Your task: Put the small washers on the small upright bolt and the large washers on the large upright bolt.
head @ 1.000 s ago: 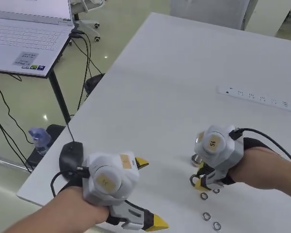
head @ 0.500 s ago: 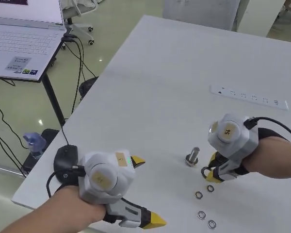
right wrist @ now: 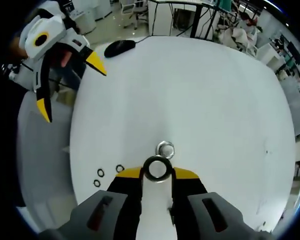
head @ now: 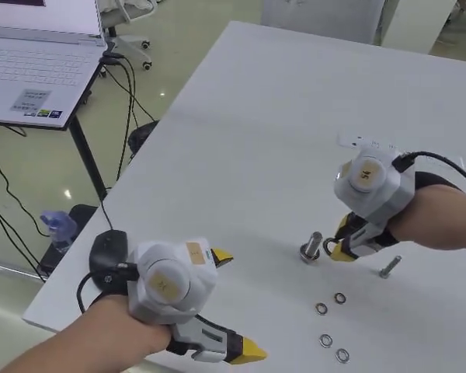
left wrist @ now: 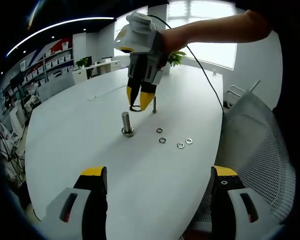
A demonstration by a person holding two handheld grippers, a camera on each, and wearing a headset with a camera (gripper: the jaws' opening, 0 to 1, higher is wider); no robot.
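The large upright bolt (head: 311, 247) (left wrist: 126, 123) stands on the white table (head: 248, 140). My right gripper (head: 340, 250) (left wrist: 139, 104) is shut on a large washer (right wrist: 156, 168) (left wrist: 135, 108). It holds the washer close to the top of the large bolt (right wrist: 165, 148), just to its right in the head view. The small upright bolt (head: 388, 266) (left wrist: 154, 104) stands further right. Several small washers (head: 331, 326) (left wrist: 174, 140) lie flat near the front edge. My left gripper (head: 237, 305) (left wrist: 158, 172) (right wrist: 70, 87) hovers open and empty at the front left.
A black mouse (head: 109, 252) (right wrist: 119, 47) lies at the table's left corner. An open laptop (head: 39, 54) sits on a stand to the left. A white power strip (head: 361, 143) lies behind my right gripper. A grey mesh chair (left wrist: 255, 150) stands off the table's side.
My right gripper has carried the large washer up and to the right, from over the loose washers to beside the large bolt's top. The left gripper has stayed put.
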